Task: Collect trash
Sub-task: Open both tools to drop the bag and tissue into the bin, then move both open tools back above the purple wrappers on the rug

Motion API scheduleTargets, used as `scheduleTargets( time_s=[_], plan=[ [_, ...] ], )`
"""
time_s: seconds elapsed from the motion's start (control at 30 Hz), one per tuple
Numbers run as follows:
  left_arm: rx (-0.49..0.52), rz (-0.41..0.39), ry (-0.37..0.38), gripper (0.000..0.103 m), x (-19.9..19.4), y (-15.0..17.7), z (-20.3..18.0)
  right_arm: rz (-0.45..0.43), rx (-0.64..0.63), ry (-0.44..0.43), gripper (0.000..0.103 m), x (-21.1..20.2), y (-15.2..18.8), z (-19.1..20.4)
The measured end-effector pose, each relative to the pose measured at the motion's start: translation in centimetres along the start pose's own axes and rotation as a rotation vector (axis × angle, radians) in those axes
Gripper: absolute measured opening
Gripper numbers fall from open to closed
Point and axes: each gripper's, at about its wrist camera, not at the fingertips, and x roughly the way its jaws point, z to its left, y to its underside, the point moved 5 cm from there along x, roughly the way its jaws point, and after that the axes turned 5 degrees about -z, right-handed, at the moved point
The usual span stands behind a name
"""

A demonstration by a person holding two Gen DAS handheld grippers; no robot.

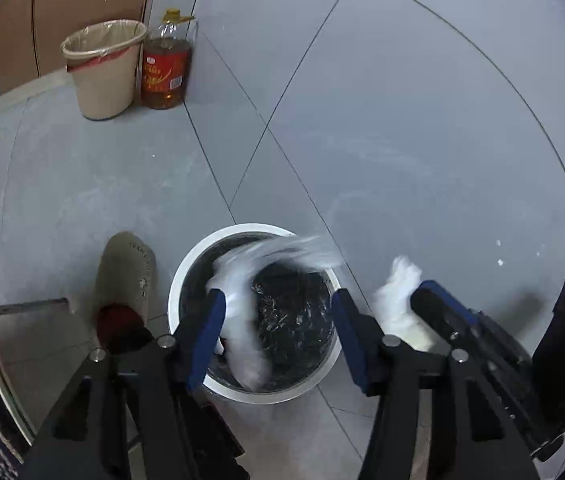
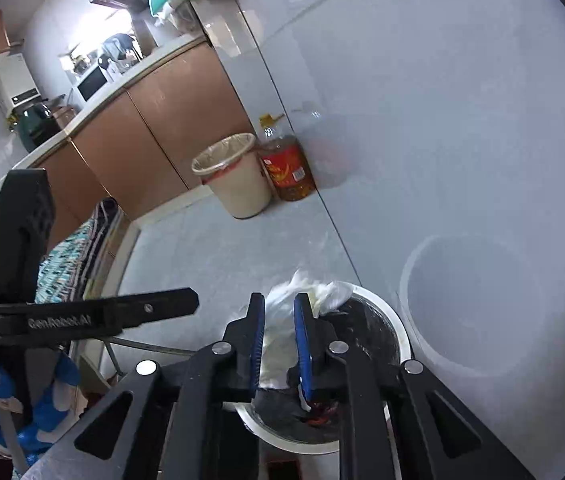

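Note:
A round white bin (image 1: 186, 280) with a black liner stands on the grey tile floor, right under both grippers. My left gripper (image 1: 278, 296) is open above its mouth. A blurred white piece of plastic or tissue (image 1: 242, 280) hangs between the pads over the liner, close to the left pad and clear of the right one. My right gripper (image 2: 279, 308) is shut on a crumpled white tissue wad (image 2: 282, 352) at the bin's rim (image 2: 398, 328). That wad (image 1: 398, 300) also shows in the left wrist view, just right of the bin.
A beige bin with a clear liner (image 1: 102, 64) and a big oil bottle (image 1: 166, 68) stand against the brown cabinets further off. A person's slippered foot (image 1: 126, 280) is just left of the white bin. A glossy grey wall (image 2: 442, 120) rises on the right.

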Motion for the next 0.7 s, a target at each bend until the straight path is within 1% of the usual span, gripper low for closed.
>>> scheduleTargets(
  time_s=[0.07, 0.13, 0.3, 0.5, 0.7],
  plan=[
    [-0.006, 0.0, 0.0, 0.053, 0.2, -0.2, 0.2, 0.007, 0.002, 0.009, 0.016, 0.0, 0.3, -0.3],
    [-0.008, -0.008, 0.004, 0.053, -0.2, -0.2, 0.5, 0.012, 0.004, 0.017, 0.021, -0.1, 0.5, -0.3],
    [0.001, -0.044, 0.001, 0.053, -2.4, -0.2, 0.4, 0.006, 0.012, 0.022, 0.024, -0.6, 0.6, -0.2],
    [0.041, -0.157, -0.032, 0.053, -8.7, 0.0, 0.1, -0.03, -0.016, 0.005, 0.032, -2.1, 0.0, 2.5],
    [0.062, -0.262, -0.053, 0.054, -15.4, 1.7, 0.4, -0.089, -0.061, -0.002, 0.038, -5.4, -0.6, 6.1]
  ],
)
